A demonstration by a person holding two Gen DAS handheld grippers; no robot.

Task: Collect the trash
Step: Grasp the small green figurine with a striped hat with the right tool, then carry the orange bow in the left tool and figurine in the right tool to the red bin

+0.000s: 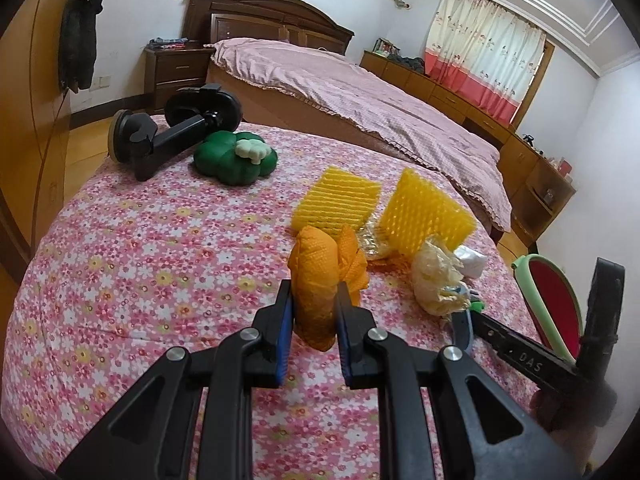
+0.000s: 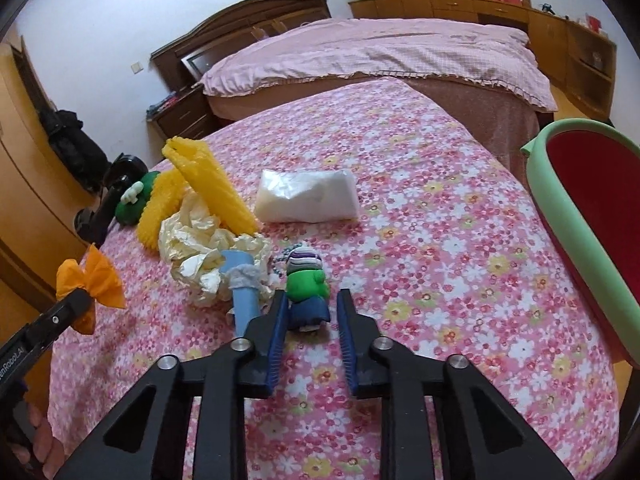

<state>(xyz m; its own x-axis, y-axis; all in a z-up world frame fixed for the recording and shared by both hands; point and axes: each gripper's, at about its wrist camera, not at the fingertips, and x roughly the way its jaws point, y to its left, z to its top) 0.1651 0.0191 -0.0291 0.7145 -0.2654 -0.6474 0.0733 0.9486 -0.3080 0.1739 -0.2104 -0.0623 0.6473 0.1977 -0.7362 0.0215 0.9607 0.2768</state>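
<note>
My left gripper [image 1: 312, 296] is shut on an orange mesh wrapper [image 1: 316, 276] and holds it above the floral tablecloth; it also shows at the left of the right wrist view [image 2: 90, 280]. My right gripper [image 2: 312, 308] is open, its jaws on either side of a small green and blue toy figure [image 2: 308, 292] on the cloth. Beside it lie crumpled cream paper [image 2: 200, 248], a blue tube [image 2: 244, 292], two yellow foam nets [image 1: 424, 208] and a white plastic bag [image 2: 308, 196]. A bin with a green rim and red inside [image 2: 580, 184] stands at the right.
A black phone holder [image 1: 176, 128] and a green plush clover [image 1: 234, 156] lie at the table's far left. A bed with a pink cover [image 1: 360, 96] stands behind the table. Wooden cabinets [image 1: 460, 96] line the far wall.
</note>
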